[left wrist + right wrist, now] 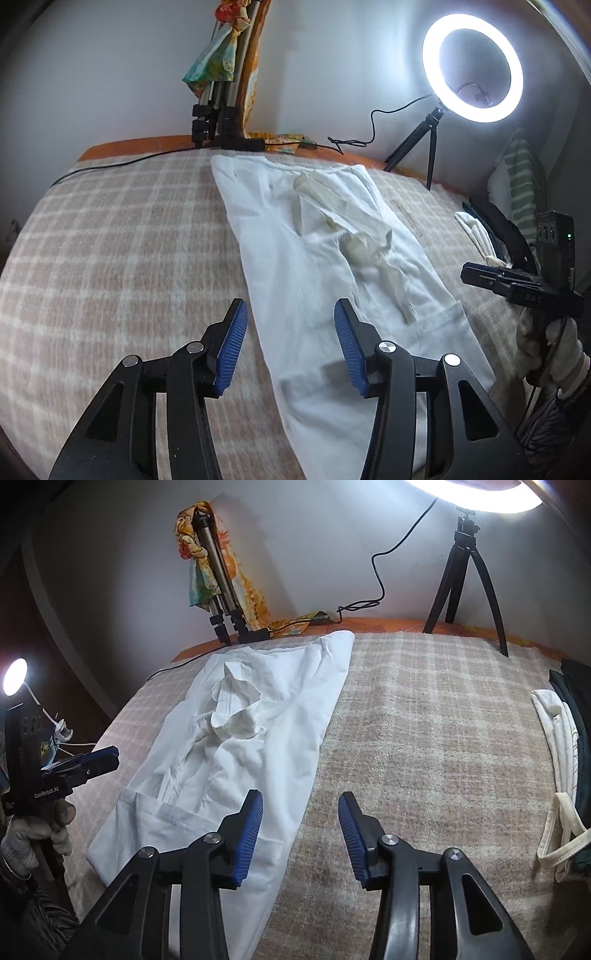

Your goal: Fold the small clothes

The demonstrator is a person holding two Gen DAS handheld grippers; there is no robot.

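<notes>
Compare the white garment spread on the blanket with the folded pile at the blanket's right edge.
The white garment lies opened out long and wrinkled, mid-blanket; the folded pile is compact, stacked at the edge. The garment is all white; the pile mixes cream and dark pieces. Both rest on the checked blanket, and neither is gripped.

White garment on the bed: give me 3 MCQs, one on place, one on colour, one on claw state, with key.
1. Where does the white garment lie?
A. on the checked blanket
B. over the tripod
C. in a claw

2. What colour are the claw pads?
A. red
B. blue
C. green

3. What state are the left claw and right claw in?
A. both shut on cloth
B. one open, one shut
C. both open, holding nothing

Key:
1 A, it is spread lengthwise on the checked blanket.
2 B, ribbed blue pads show in both wrist views.
3 C, each wrist view shows a wide gap between the fingers with nothing in it.
</notes>
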